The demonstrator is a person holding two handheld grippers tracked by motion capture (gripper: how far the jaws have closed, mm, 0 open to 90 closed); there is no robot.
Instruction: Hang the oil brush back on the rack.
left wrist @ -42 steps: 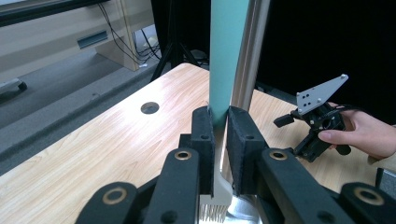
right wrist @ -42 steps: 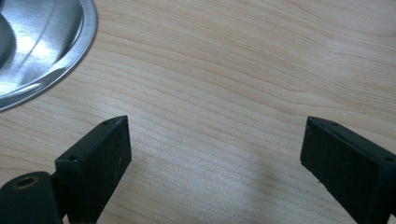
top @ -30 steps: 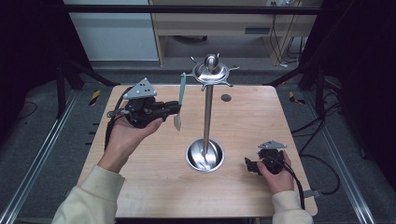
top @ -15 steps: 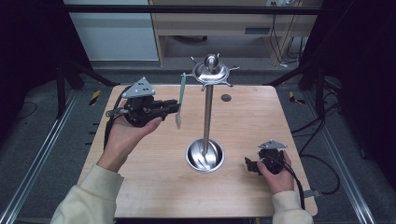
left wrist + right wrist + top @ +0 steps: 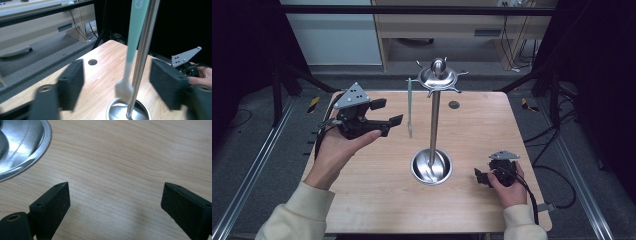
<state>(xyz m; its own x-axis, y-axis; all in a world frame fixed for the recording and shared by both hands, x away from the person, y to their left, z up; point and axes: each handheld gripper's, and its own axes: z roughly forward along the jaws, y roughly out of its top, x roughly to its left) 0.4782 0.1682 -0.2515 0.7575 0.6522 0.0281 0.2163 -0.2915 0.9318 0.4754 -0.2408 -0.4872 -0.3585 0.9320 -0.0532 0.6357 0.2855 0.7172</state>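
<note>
The left gripper (image 5: 384, 114) is held level above the wooden table (image 5: 377, 190), palm beneath; its jaws have just been opening, wide. The mint spatula (image 5: 409, 107) hangs just ahead on the steel rack (image 5: 434, 120). The right gripper (image 5: 481, 177) is rested on the table, jaws wide.

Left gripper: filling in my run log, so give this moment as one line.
left gripper: jaws just opened, off brush | brush: hanging on stand | right gripper: open, on table
</note>
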